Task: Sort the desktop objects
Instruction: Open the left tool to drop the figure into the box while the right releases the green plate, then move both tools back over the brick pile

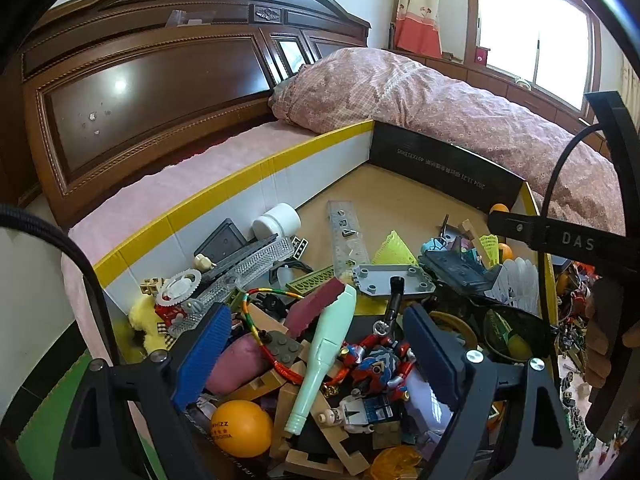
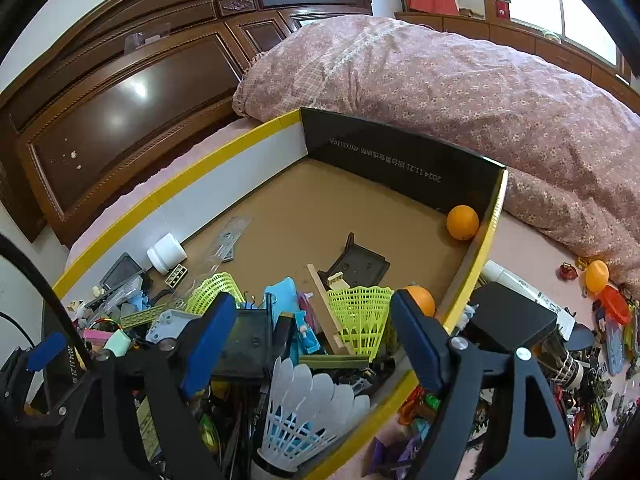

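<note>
From my right wrist view I see the yellow-rimmed cardboard box (image 2: 490, 216) of mixed toys on the bed, my right gripper (image 2: 312, 344) gaping empty above a white feather shuttlecock (image 2: 316, 404), while only the left view shows my left gripper (image 1: 316, 356), also wide and empty, over a mint-green plastic bottle (image 1: 326, 356).
</note>
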Demonstrator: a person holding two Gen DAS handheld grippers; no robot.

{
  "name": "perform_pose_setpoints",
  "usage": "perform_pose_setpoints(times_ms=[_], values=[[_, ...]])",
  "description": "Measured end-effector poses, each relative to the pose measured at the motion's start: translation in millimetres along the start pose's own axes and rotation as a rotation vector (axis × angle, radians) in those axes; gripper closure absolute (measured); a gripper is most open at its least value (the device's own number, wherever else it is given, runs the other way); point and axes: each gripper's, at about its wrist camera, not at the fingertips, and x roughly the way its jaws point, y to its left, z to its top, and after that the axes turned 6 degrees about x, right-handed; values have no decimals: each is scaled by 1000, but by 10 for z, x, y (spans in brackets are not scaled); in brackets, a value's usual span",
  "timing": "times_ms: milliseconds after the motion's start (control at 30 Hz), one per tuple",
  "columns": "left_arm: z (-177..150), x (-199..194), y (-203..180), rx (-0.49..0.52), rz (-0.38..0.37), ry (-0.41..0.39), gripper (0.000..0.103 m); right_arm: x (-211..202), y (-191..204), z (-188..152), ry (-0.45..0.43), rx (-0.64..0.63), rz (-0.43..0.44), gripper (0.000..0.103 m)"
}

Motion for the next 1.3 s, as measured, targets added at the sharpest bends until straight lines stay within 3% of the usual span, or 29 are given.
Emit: perform_pose_setpoints(times_ms=[300,700,967,1300], values=[[4,10,-13,4,14,8,13,-212,-118,-99,-7,50,44,21],[-4,9,-36,21,49,23,13,-975,-413,-479,-59,132,44,16],[-100,-140,-22,-44,57,16,13,-1379,-594,-913,-62,127,20,13],[-251,-620,-258,-20,75,-55,13,-1920,-817,-1634,-75,140,-14,12]])
